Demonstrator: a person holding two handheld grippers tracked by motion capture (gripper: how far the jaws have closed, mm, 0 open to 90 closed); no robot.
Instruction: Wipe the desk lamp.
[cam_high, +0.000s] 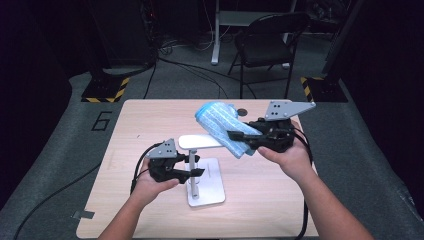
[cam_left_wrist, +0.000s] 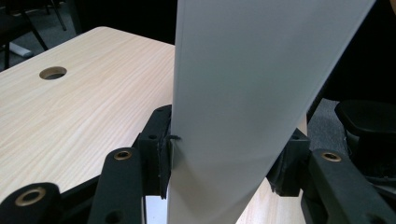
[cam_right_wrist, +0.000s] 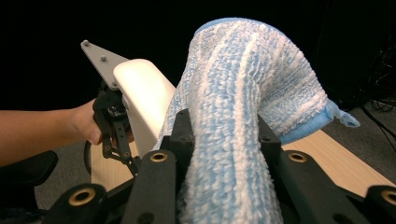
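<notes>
Right gripper (cam_high: 239, 135) jaws clamped on blue towel (cam_high: 222, 125), towel over right end of white lamp head (cam_high: 200, 141). Left gripper (cam_high: 196, 165) jaws closed on lamp post (cam_high: 192, 172), steadying it on counter (cam_high: 125, 150).

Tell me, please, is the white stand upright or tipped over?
Upright: the white stand rests flat on its base, its post vertical, with the left gripper closed on the post.

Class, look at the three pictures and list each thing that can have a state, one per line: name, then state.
White stand: upright on the table, clamped at its post.
Blue striped towel: lifted, folded, draped against the stand's top.
Left tongs: shut on the stand.
Right tongs: shut on the towel.
</notes>
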